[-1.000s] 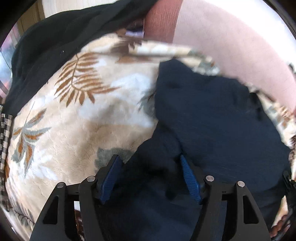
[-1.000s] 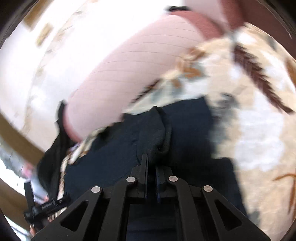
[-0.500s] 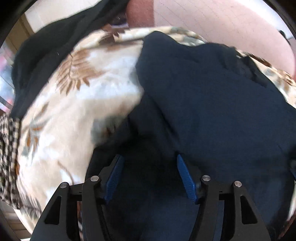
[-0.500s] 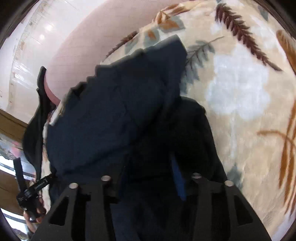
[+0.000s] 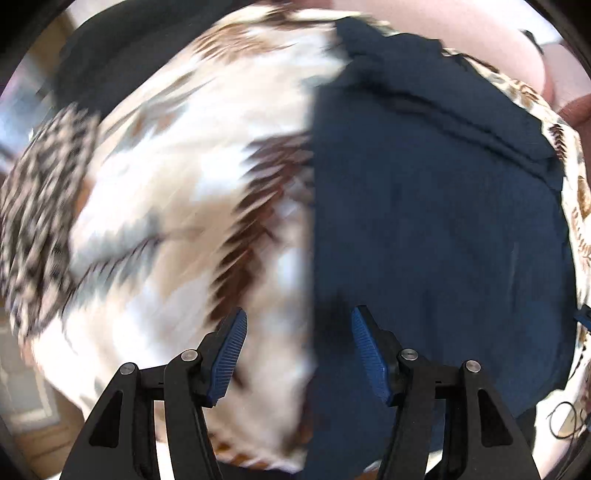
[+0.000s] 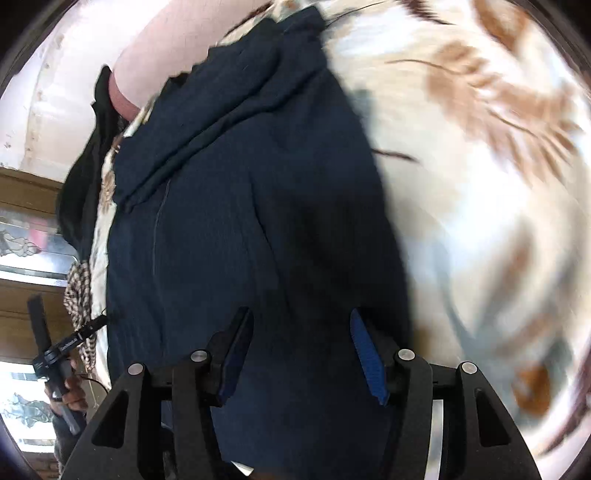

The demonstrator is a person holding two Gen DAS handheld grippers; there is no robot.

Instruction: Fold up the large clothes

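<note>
A dark navy garment [image 5: 443, 221] lies folded lengthwise on a cream blanket with a leaf print [image 5: 184, 184]. My left gripper [image 5: 298, 314] hangs open over the garment's straight left edge, one finger above the blanket and one above the navy cloth, with nothing gripped. In the right wrist view the navy garment [image 6: 240, 221] fills the middle, a bunched fold running across its far end. My right gripper [image 6: 301, 314] hovers over it, jaws opening. Its pads do not press on the cloth. The picture is blurred by motion.
A pink cushion [image 5: 443, 26] lies beyond the blanket's far edge. A black garment [image 5: 129, 33] and a checked cloth [image 5: 37, 203] sit at the blanket's left side. In the right wrist view a hand [image 6: 72, 395] holds the other gripper's handle by wooden furniture [image 6: 26, 192].
The right gripper was shut on a bunched fold of the navy garment, then let it go and spread. Both hands swept across; the left now sits over the garment's left edge.
</note>
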